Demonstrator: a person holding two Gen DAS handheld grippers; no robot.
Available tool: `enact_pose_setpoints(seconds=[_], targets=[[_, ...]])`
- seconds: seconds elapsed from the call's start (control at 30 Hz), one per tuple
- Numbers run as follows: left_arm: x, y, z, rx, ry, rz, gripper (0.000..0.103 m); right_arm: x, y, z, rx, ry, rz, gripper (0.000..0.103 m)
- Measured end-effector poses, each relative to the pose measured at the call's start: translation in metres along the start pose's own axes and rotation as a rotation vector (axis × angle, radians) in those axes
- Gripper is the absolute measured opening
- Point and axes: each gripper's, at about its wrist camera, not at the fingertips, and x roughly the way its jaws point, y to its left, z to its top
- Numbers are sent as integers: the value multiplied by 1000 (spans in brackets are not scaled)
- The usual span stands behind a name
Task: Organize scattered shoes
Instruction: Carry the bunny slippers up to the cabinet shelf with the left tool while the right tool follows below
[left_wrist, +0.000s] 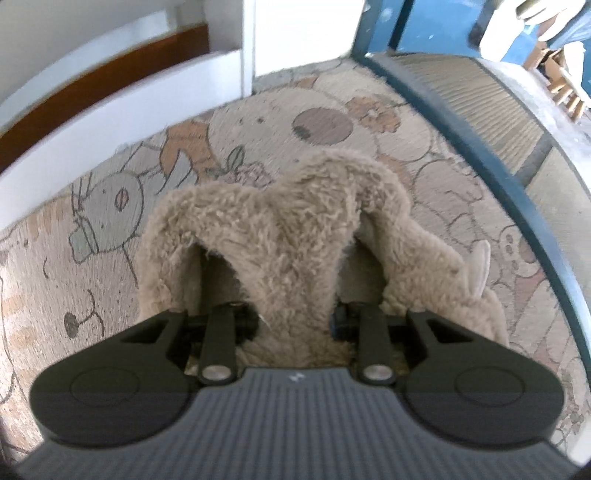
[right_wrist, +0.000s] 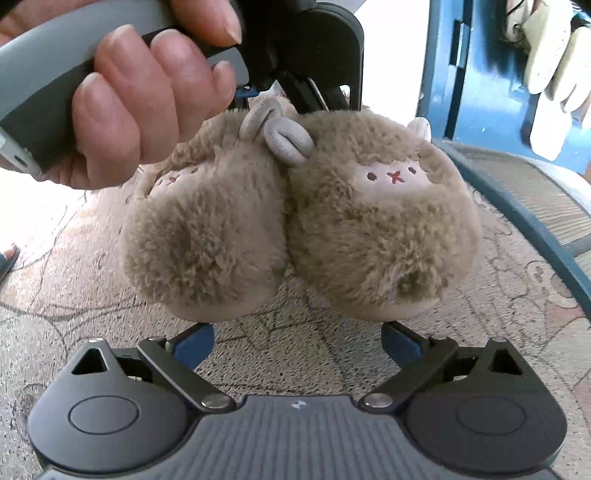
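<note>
Slippers (left_wrist: 284, 236) within left claw (left_wrist: 291, 314)

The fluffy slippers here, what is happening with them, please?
A person is tidying a pair of brown fluffy slippers. The left gripper is shut on the inner edges of both slippers, pinching them together, and they hang above the patterned rug. The person's hand holds that gripper's handle. The right gripper is open just below the toes, holding nothing. A blue chair stands beside them.
</note>
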Motion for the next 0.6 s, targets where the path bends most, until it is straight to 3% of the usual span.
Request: enact_pose_setpoints(seconds=[0.27, 0.6], targets=[[-38, -26, 14, 40, -79, -22, 27, -26, -16, 15, 4, -86, -48, 98], [-118, -53, 33, 86, -241, -67, 27, -74, -26, 48, -25, -222, -136, 98]])
